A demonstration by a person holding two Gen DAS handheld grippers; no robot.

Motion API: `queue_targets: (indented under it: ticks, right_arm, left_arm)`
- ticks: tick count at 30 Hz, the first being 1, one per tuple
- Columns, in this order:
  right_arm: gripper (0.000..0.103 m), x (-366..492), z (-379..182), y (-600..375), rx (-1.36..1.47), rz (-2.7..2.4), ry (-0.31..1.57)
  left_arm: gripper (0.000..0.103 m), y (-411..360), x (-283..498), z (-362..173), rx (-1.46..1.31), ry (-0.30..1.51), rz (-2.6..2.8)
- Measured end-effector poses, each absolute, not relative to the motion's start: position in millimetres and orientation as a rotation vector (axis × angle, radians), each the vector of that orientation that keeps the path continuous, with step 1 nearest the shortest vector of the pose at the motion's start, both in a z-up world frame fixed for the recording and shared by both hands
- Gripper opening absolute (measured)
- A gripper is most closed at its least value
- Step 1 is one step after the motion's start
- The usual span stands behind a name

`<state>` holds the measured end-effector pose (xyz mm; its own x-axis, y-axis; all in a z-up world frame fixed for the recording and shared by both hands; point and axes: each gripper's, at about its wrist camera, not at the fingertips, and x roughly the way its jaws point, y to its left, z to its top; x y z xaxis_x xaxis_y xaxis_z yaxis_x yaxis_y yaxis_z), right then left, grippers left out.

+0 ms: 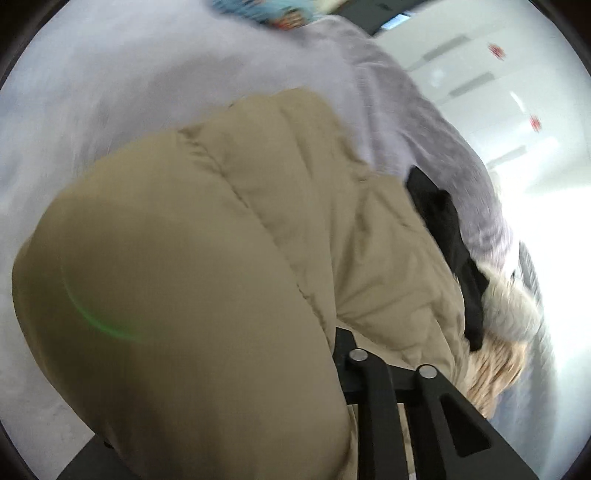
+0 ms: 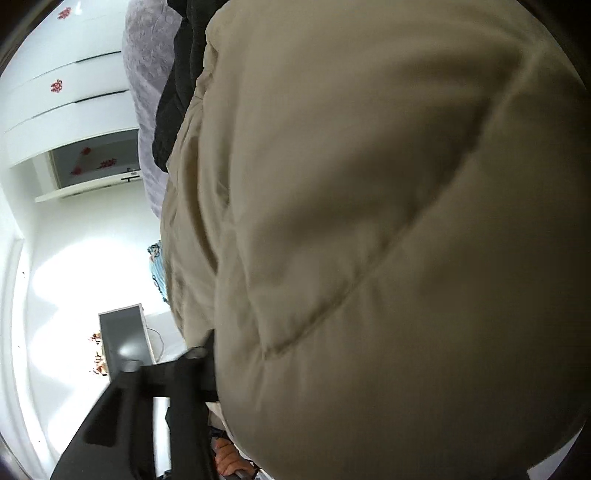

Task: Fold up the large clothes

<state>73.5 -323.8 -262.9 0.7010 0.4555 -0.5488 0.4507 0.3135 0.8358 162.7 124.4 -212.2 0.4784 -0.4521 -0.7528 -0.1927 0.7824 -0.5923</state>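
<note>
A beige quilted puffer jacket (image 1: pixel 229 266) fills most of the left wrist view and bulges over the left gripper (image 1: pixel 343 354), which is shut on its fabric; only the right finger arm shows. Its black lining (image 1: pixel 443 229) and pale fur trim (image 1: pixel 506 306) lie at its right edge. In the right wrist view the same jacket (image 2: pixel 388 240) covers almost everything. The right gripper (image 2: pixel 210 362) is shut on the jacket's edge, with only its left finger arm showing. The tips of both grippers are hidden in fabric.
A lilac bedspread (image 1: pixel 147 92) lies under the jacket, also in the right wrist view (image 2: pixel 147 74). A blue patterned cloth (image 1: pixel 266 11) sits at the far edge. White wardrobe doors (image 2: pixel 66 85) with red decorations and a dark screen (image 2: pixel 125 339) stand beyond.
</note>
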Motion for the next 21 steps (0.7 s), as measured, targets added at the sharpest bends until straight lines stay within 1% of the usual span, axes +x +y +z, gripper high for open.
queue_targets:
  ticks: [1,4,7,10,16,21]
  right_arm:
    - [0.031,73,-258,-323,1.279,0.009,0.856]
    - [0.024,65,-240,-321,1.232,0.053,0.845]
    - [0.024,55,-228,-323,1.221,0.085,0.853]
    - [0.024,41,-221,-323,1.176,0.102,0.883]
    - [0.024,-8,-222,-319,1.147,0.113,0.931]
    - [0.024,-71,-236,-307,1.174,0.087,0.954]
  left_arm:
    - [0.02,118,161,-200,-0.63,1.063,-0.184]
    - [0.02,109,155,-173,-0.555,1.019,-0.211]
    - [0.02,106,143,-152,-0.534,0.996,-0.232]
    - [0.02,105,121,-143,-0.503,1.0,-0.231]
    - [0.02,123,46,-147,-0.464,1.054,-0.241]
    - [0.02,139,-15,-156,-0.419,1.129,-0.263]
